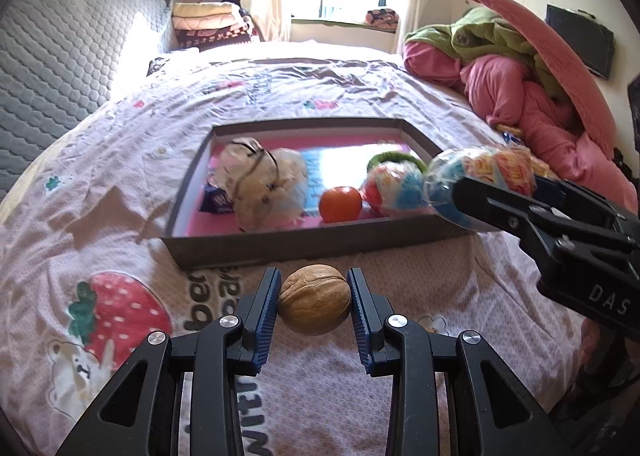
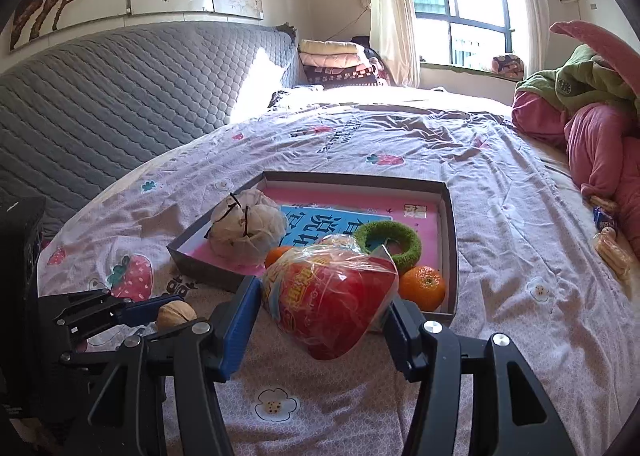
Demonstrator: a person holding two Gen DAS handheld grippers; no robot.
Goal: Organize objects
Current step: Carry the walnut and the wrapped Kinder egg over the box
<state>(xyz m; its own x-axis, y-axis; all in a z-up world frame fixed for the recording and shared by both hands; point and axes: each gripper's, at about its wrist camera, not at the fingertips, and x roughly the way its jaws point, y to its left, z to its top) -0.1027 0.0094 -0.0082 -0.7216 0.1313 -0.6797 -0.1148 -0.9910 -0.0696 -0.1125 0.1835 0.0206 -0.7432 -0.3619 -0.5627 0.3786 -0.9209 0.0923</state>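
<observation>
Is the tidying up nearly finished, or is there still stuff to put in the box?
Partly done. The box already holds a white bundle, a green ring and oranges. Right now the left claw grips a walnut and the right claw grips a wrapped snack bag. Both still need dropping in, and some snacks lie by the pink blankets.

Both tools are matte black plastic two-finger grippers: the left gripper (image 1: 314,298) and the right gripper (image 2: 320,326) have angular linkage arms with triangular cut-outs, round silver screw heads at the pivots, and blue ribbed pads (image 1: 267,320) lining the fingers. White letters "DAS" mark the right gripper's body.
</observation>
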